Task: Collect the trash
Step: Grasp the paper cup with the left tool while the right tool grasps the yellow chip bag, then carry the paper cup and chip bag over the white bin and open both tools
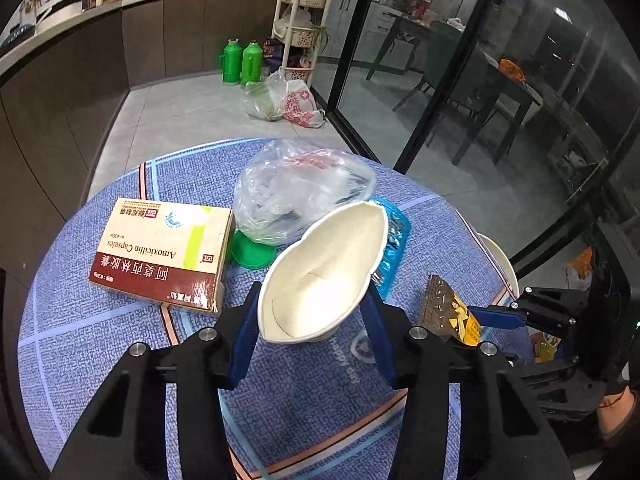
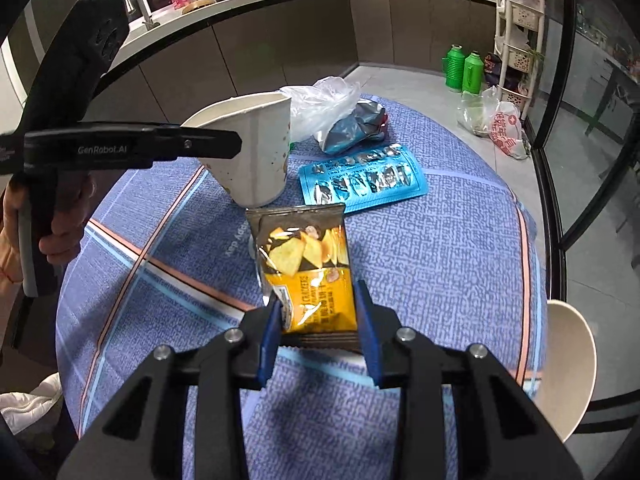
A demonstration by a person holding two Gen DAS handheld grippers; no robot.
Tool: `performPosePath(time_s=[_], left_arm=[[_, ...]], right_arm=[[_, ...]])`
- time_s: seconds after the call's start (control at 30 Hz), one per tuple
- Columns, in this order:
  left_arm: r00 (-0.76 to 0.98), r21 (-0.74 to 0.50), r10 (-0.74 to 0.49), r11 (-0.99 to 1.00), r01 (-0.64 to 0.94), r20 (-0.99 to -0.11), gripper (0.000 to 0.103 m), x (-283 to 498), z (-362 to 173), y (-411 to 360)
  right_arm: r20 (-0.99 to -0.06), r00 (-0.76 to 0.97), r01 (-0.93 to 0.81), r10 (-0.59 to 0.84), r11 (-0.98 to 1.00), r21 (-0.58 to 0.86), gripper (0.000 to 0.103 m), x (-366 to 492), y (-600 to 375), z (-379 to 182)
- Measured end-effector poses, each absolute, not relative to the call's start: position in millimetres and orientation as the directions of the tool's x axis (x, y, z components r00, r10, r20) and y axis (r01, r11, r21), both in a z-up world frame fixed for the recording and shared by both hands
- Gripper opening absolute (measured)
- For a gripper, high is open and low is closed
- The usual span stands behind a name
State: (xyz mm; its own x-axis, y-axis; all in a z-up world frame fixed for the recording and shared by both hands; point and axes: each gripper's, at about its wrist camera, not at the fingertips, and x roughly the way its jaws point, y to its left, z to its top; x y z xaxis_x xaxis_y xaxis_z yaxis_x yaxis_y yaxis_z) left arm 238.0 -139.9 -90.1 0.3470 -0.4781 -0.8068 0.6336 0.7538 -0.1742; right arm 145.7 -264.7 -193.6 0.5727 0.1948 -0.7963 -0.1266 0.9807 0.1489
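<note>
My left gripper (image 1: 310, 304) is shut on a white paper cup (image 1: 324, 272), squeezed into an oval and held above the blue tablecloth (image 1: 120, 344); the cup also shows in the right wrist view (image 2: 252, 148). My right gripper (image 2: 318, 312) is shut on a yellow and black cracker packet (image 2: 308, 264), also seen in the left wrist view (image 1: 448, 312), just right of the cup. A blue blister pack (image 2: 362, 178), a clear plastic bag (image 1: 296, 192), a green lid (image 1: 252, 250) and an Amoxicillin box (image 1: 160, 252) lie on the table.
A beige chair seat (image 2: 568, 368) stands at the table's right edge. On the floor beyond are two green thermos flasks (image 1: 240, 62), plastic bags (image 1: 288, 100) and a white rack (image 1: 304, 20). A glass partition (image 1: 440, 60) runs along the right.
</note>
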Motion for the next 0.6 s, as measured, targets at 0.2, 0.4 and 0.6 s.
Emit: performPosePath(time_s=[0.2,0.4,0.6], left_arm=[[0.374,-0.178,-0.487,0.765,0.619,-0.789,0.038,219,-78,-137],[0.397,-0.192,-0.521,0.755,0.627,-0.755,0.037,194,-55,-138],[0.374,-0.216,-0.578,0.707,0.674,-0.725,0.037,172,-30,-164]], right_arm=[[-0.786,0.587,-0.1,0.195,0.981,0.168,0.035,131,-265,-184],[-0.757,0.628,-0.056,0.182,0.98,0.189,0.036,108,-281,-165],[-0.722,0.681,0.018,0.125,0.982,0.187,0.036,76,-314,-143]])
